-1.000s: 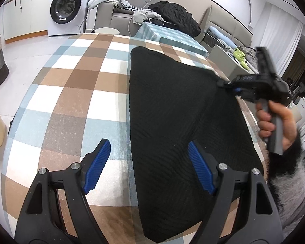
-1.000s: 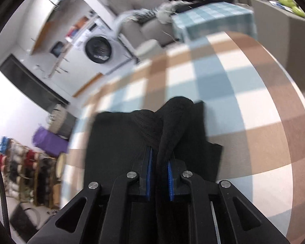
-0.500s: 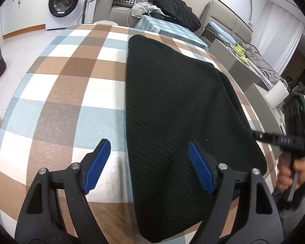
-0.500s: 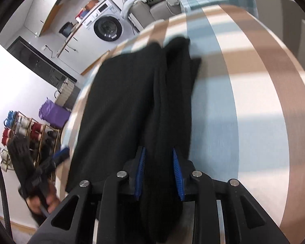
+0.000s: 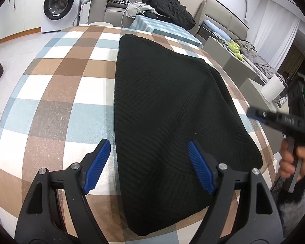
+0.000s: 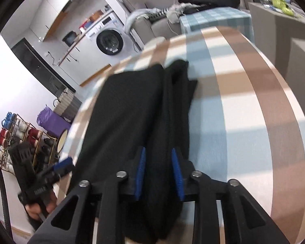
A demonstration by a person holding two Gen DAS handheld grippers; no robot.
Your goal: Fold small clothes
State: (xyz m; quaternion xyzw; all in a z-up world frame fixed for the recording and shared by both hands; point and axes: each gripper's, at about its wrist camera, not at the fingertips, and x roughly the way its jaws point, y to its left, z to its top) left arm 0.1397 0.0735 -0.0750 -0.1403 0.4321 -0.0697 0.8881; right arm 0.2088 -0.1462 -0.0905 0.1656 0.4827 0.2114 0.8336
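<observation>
So rn your black knit garment (image 5: pixel 168 109) is lying flat on the checked tablecloth (image 5: pixel 57 93), taking up the middle-to-right part of the table w/ its near hem running right up to the table edge closest to you. Your left gripper (image 5: pixel 148 166) is hovering above that near end w/ the jaws spread wide and nothing in them: the left blue pad sits over bare cloth just beside the garment's left edge, the other pad is over the knit itself. Your right gripper (image 6: pixel 159 172) is down at the garment's right side, where a folded ridge of the black fabric runs lengthwise straight btwn the two blue pads (image 6: pixel 140 170). Those jaws are opening atm; the fabric is still btwn them, but the wrist view is blurry there so I can't tell for sure if the pads still touch it, looks like there's a sliver of gap on each side. In the left wrist view you can see the right gripper out past the table's right edge w/ your hand (image 5: pixel 290 160) wrapped round its handle. Background: washing machine (image 5: pixel 59 4), sofa w/ a dark jacket (image 5: pixel 168 8) dumped on it.
</observation>
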